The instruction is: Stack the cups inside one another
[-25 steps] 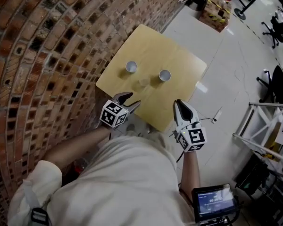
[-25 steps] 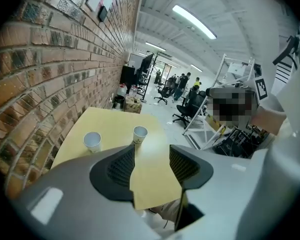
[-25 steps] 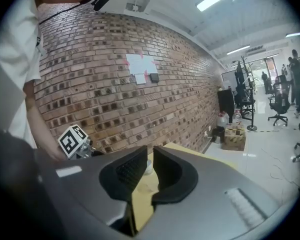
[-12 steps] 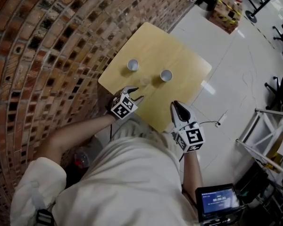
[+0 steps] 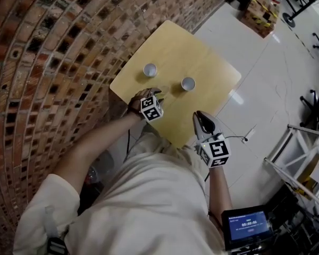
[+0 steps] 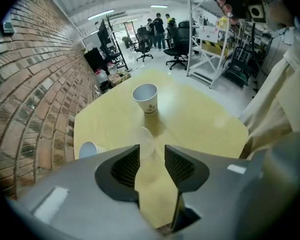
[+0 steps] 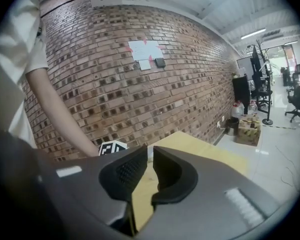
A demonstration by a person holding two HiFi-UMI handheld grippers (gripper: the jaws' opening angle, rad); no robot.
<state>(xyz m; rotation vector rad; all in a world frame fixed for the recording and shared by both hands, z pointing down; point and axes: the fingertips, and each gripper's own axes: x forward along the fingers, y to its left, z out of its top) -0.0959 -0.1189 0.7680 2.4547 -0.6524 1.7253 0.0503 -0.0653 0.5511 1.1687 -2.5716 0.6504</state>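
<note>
Head view
Table: a pale wooden top point(image 5: 202, 52), its left edge against a brick wall point(image 5: 48, 62), with white floor to the right.
White cups: the left white cup point(image 5: 150, 69) stands towards the far left of the top. The right white cup point(image 5: 187, 83) stands right of it and a little nearer. Both are upright, mouths up, and well apart.
Clear cup: a faint see-through cup point(image 5: 163, 89) stands between the two white cups and nearer than both, just beside the left gripper's tips.
Left gripper: the left gripper point(image 5: 155, 91) is low over the near left part of the table and points steeply down.
Right gripper: the right gripper point(image 5: 200, 116) is held off the table's near right edge, well apart from every cup.

Left gripper view
Jaws: they stand apart and have just been closing. The clear cup point(image 6: 144, 140) sits at their tips, overlapping the left tip, and I cannot tell whether that pad touches it.
Cups beyond: the right white cup point(image 6: 146, 98) stands straight ahead and farther off. The left white cup point(image 6: 88, 149) is low at the left, on the brick wall side.

Right gripper view
Jaws: they are all but closed, with only a thin slit between the pads, and they hold nothing.
Beyond: the table's corner, the brick wall, and the left gripper's marker cube at the left.
</note>
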